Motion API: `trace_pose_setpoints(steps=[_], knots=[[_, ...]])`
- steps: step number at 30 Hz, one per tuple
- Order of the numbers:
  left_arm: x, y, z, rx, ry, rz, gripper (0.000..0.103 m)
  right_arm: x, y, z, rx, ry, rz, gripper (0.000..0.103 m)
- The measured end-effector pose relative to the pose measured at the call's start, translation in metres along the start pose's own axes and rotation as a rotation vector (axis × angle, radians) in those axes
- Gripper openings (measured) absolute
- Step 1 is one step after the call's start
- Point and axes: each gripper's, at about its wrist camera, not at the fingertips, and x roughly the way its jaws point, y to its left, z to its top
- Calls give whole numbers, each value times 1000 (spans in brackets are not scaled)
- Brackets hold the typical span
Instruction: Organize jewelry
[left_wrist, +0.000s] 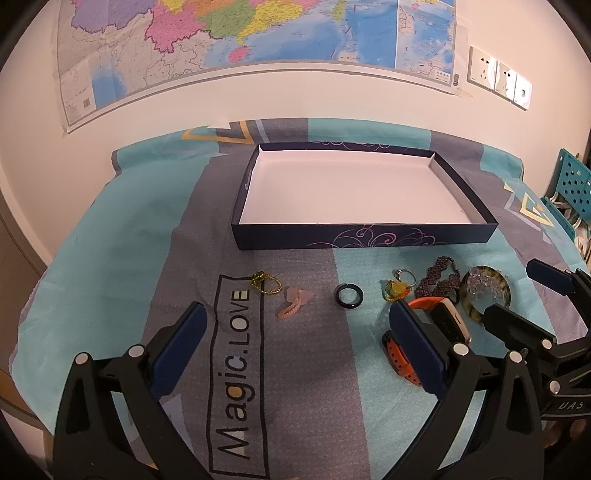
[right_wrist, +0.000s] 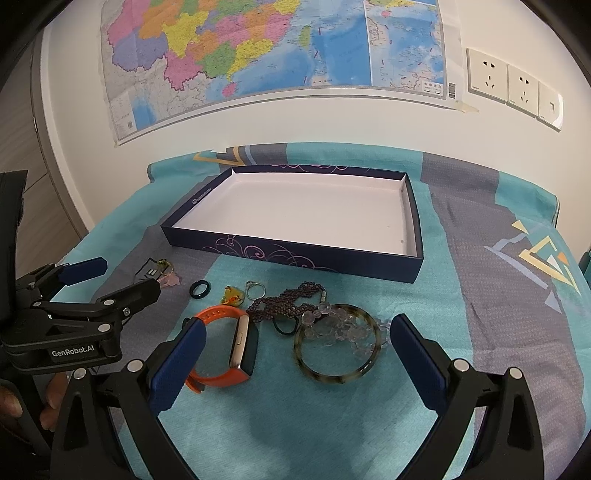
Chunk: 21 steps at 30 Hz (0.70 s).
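A row of jewelry lay untouched on a cloth-covered bench (left_wrist: 110, 266) as sorting was about to start, the shallow dark-blue box (right_wrist: 295, 258) standing empty at the far side, below a wall map (right_wrist: 258, 48). Both tools were spread wide and gripping nothing: the left hand-held gripper (left_wrist: 295, 332) hung over the left and middle of the row, the right hand-held gripper (right_wrist: 295, 343) over its right end.

From left to right along the near side of the box lay a gold-coloured chain loop (left_wrist: 265, 283), a pale pink piece (left_wrist: 295, 302), a black ring (left_wrist: 349, 295), a yellow charm (right_wrist: 232, 295) beside a silver ring (right_wrist: 255, 289), a dark beaded necklace (right_wrist: 291, 301), an orange-strapped watch (right_wrist: 225, 350) and a tortoiseshell bangle (right_wrist: 338, 374) with clear beads (right_wrist: 341, 332) heaped inside it.

The right-hand cluster looked the likeliest source of trouble. The necklace touched the bangle and ran into the clear beads, so lifting any one of them could drag its neighbours across the cloth or spill the beads. The watch sat close to the right tool's left finger (right_wrist: 181, 365), and a careless close might nudge it aside. The small rings and thin chain lay flat on soft fabric, where wide pads could pinch cloth instead, or let the piece slip out over the box's rim.
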Motion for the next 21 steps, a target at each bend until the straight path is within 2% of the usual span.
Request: trace_pose_setpoints(steps=[21], knots=[[5, -8, 0, 7, 9, -7, 97, 2, -7, -2, 15, 13, 2, 97]])
